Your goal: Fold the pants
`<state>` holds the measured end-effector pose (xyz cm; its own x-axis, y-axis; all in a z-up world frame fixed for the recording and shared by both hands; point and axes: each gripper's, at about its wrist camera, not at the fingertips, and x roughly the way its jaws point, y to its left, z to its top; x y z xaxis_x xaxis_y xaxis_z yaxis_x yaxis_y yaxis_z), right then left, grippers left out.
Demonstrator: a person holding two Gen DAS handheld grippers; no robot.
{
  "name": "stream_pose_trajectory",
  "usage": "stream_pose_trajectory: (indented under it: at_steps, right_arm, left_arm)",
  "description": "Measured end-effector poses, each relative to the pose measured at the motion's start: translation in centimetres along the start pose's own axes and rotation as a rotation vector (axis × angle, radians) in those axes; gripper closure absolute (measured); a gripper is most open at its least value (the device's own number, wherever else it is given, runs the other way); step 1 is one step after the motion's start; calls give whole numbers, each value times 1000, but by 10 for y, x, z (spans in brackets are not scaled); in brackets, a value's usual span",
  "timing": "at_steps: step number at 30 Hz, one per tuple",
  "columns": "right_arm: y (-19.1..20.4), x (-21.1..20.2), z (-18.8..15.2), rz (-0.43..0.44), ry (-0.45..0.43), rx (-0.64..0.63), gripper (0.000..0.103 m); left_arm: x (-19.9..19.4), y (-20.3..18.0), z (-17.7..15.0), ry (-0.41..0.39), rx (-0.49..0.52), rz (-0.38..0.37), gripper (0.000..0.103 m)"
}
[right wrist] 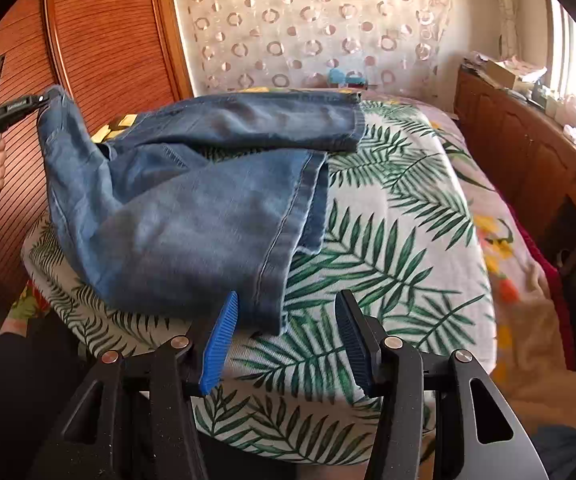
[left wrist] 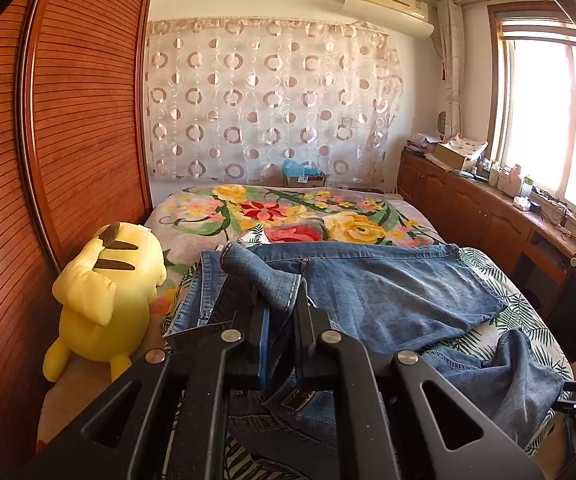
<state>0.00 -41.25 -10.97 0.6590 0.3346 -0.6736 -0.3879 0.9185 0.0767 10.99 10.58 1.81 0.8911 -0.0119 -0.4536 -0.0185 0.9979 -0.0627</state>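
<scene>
The jeans (right wrist: 176, 200) lay half-folded on the bed (right wrist: 388, 216), the left gripper (left wrist: 282, 304) pinching a denim fold, the right gripper (right wrist: 284, 332) spread at the hem; best carried over taut, edges aligned.

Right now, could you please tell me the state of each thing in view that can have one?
Left tongs: shut on the jeans, holding a hem raised.
Right tongs: open, holding nothing, at the near edge of the jeans.
Jeans: partly folded and rumpled on the leaf-print sheet, one corner lifted.
Plush toy: lying on the bed beside the wardrobe.
Wardrobe door: closed.
</scene>
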Motion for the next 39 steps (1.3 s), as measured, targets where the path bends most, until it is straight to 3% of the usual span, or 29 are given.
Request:
stream_pose_trajectory:
  at_steps: [6, 9, 10, 11, 24, 32, 39]
  right_arm:
    - [9, 18, -1, 29, 25, -13, 51]
    - [14, 30, 3, 46, 33, -28, 71]
    - [16, 34, 4, 43, 29, -37, 84]
    - [16, 36, 8, 59, 34, -46, 85]
    - [-16, -11, 123, -10, -249, -76, 88]
    - [-17, 7, 167, -46, -312, -78, 88]
    - [-22, 58, 193, -50, -294, -77, 88]
  left_arm:
    - [5, 4, -2, 0, -9, 20, 93]
    - [5, 8, 0, -12, -22, 31, 93]
    - [5, 8, 1, -14, -22, 34, 93]
    - [6, 9, 3, -14, -19, 37, 93]
    - [30, 41, 34, -43, -100, 65, 93]
    - [64, 55, 44, -33, -130, 72, 93]
    - [105, 63, 53, -2, -134, 84, 93]
